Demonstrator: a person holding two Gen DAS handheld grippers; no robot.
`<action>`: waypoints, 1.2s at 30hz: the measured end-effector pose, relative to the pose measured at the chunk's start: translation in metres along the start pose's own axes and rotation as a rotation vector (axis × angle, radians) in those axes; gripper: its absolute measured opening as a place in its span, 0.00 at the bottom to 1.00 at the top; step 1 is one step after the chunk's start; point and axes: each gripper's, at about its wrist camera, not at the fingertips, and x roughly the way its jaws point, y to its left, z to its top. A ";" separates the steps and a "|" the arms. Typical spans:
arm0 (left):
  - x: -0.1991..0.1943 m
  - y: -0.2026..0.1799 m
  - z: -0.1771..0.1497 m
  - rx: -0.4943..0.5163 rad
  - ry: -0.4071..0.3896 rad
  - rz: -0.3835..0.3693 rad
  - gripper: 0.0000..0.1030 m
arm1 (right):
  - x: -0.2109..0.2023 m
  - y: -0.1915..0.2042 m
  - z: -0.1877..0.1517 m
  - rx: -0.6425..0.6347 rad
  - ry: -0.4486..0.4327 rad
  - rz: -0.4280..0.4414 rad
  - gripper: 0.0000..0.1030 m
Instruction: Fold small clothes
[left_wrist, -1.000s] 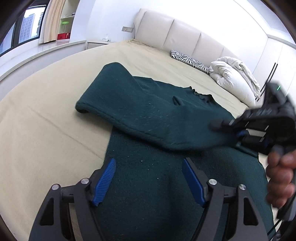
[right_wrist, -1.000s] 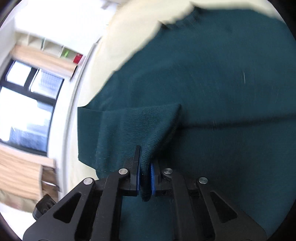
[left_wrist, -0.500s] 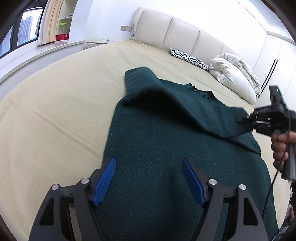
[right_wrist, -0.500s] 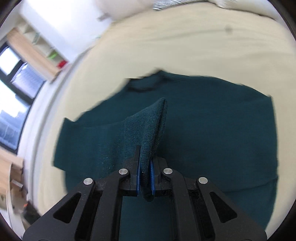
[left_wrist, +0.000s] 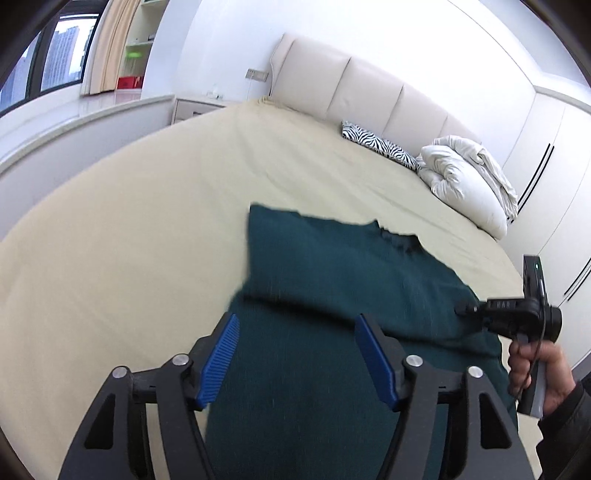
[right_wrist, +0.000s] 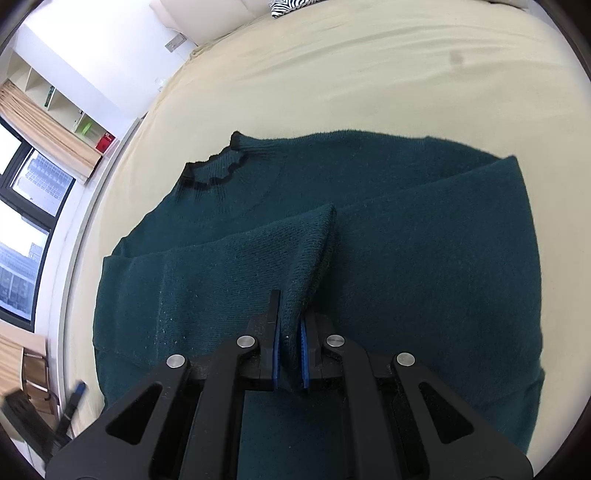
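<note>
A dark green knit sweater (left_wrist: 332, 354) lies flat on the beige bed; it also shows in the right wrist view (right_wrist: 406, 258), its scalloped collar (right_wrist: 214, 170) toward the headboard. My right gripper (right_wrist: 290, 354) is shut on the cuff of the left sleeve (right_wrist: 229, 273), which is drawn across the body toward the sweater's right side. In the left wrist view the right gripper (left_wrist: 465, 308) sits at the sweater's right edge. My left gripper (left_wrist: 295, 354) is open and empty, above the sweater's lower part.
The beige bed sheet (left_wrist: 129, 240) spreads wide to the left and back. A zebra-print cushion (left_wrist: 376, 144) and a rolled white duvet (left_wrist: 465, 181) lie by the padded headboard (left_wrist: 369, 88). A window ledge (left_wrist: 74, 122) runs along the left.
My right gripper has pulled the sleeve across the sweater's body to the right and lower. The sleeve fold now lies flatter. My left gripper stayed open and shifted slightly.
</note>
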 end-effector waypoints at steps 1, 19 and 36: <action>0.003 0.000 0.007 0.001 -0.005 -0.004 0.60 | 0.000 0.002 0.003 -0.001 0.000 -0.006 0.07; 0.098 0.030 0.093 -0.086 0.144 -0.153 0.32 | -0.028 -0.019 0.002 0.154 -0.111 0.107 0.31; 0.122 0.051 0.061 -0.144 0.281 -0.285 0.19 | 0.014 -0.025 -0.015 0.206 -0.032 0.450 0.65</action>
